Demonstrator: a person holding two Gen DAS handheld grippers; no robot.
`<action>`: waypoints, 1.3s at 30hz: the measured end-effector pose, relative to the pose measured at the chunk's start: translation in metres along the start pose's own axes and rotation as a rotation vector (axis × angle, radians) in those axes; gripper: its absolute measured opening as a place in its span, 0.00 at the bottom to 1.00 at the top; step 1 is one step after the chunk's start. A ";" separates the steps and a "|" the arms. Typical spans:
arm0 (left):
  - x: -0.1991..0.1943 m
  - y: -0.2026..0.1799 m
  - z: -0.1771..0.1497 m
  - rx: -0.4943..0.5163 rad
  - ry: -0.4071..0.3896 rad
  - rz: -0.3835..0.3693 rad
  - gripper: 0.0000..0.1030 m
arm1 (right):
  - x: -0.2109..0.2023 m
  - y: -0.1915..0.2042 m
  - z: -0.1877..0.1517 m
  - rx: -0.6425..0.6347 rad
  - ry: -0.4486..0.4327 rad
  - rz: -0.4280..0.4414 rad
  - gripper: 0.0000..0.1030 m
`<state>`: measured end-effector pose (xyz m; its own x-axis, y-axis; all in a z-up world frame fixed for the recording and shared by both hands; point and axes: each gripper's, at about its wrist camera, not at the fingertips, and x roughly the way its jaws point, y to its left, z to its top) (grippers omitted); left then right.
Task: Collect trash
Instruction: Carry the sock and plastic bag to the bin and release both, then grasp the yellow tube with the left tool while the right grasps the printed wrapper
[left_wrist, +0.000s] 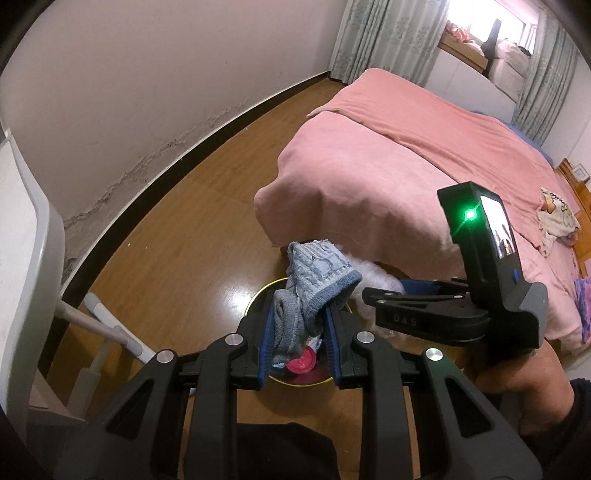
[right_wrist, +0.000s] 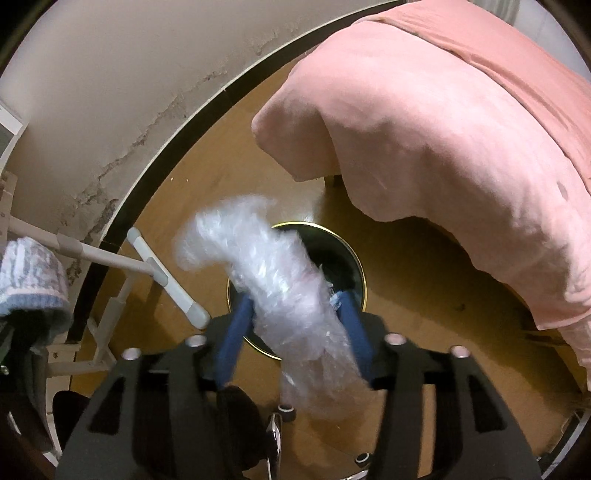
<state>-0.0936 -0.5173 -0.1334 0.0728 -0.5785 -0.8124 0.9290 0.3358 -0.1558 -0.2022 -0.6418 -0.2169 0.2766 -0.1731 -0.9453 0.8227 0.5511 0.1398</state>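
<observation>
My left gripper (left_wrist: 301, 317) is shut on a blue-grey knitted sock (left_wrist: 314, 280), which hangs over a dark round bin with a gold rim (left_wrist: 258, 295). A red item (left_wrist: 303, 363) lies inside the bin. The sock (right_wrist: 33, 280) also shows at the left edge of the right wrist view. My right gripper (right_wrist: 293, 299) points down over the same bin (right_wrist: 364, 284). Its blue fingers (right_wrist: 236, 332) stand apart, and a blurred wad of bubble wrap (right_wrist: 280, 280) lies loose between them. In the left wrist view the right gripper (left_wrist: 384, 290) sits just right of the sock, with the bubble wrap (left_wrist: 373, 273) beside it.
A bed under a pink cover (left_wrist: 406, 158) overhangs close behind the bin. A white frame with tube legs (right_wrist: 166, 280) stands left of the bin by the wall's dark baseboard (left_wrist: 147, 199). Chair castors (right_wrist: 288, 411) show near the bottom. Wooden floor (left_wrist: 203, 240) lies between the wall and the bed.
</observation>
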 end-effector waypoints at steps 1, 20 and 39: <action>0.000 0.000 0.001 0.001 0.000 0.001 0.23 | -0.002 -0.001 0.001 0.004 -0.007 -0.002 0.56; 0.025 -0.022 0.003 0.052 0.049 -0.049 0.35 | -0.040 -0.034 0.010 0.181 -0.169 -0.024 0.61; -0.066 0.009 -0.006 0.034 -0.100 0.040 0.90 | -0.079 0.000 0.006 0.070 -0.275 -0.023 0.67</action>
<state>-0.0922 -0.4714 -0.0848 0.1447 -0.6369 -0.7572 0.9361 0.3360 -0.1038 -0.2209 -0.6334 -0.1407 0.3738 -0.4048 -0.8345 0.8598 0.4886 0.1481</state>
